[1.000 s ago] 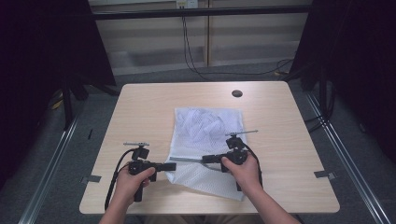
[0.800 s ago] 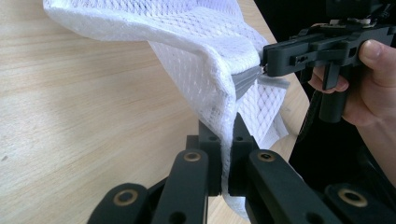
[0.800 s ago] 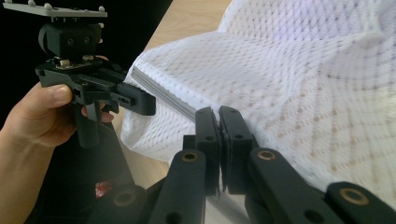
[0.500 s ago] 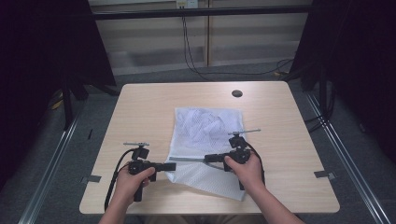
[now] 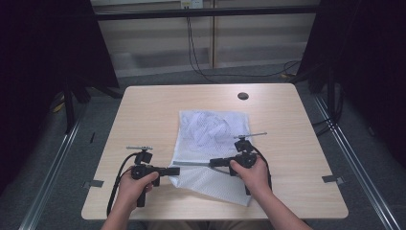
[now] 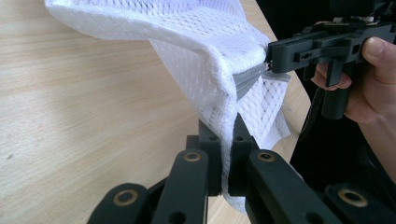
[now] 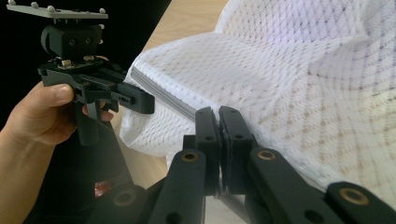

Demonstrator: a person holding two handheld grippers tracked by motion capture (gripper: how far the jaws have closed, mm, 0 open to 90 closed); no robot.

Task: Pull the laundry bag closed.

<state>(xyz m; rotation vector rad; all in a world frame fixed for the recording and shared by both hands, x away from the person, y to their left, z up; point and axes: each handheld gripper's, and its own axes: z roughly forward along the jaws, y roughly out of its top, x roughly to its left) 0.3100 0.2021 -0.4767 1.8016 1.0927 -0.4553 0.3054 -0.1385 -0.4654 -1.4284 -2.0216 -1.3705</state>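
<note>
Nothing has shifted since a second ago: left gripper (image 5: 176,170) and right gripper (image 5: 213,163) fingers both stay clamped on the grey zipper edge (image 5: 191,164) of the white mesh laundry bag (image 5: 210,132) on the light wooden table (image 5: 143,110), zipper stretched taut, pull not yet run.

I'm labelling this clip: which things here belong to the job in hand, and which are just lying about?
In use:
white mesh zippered laundry bag
left tool, shut on the bag's edge
right tool, shut at its grey zipper

Lying about:
small dark round disc
light wooden table

left claw (image 5: 176,170) clamped, right claw (image 5: 213,163) clamped
</note>
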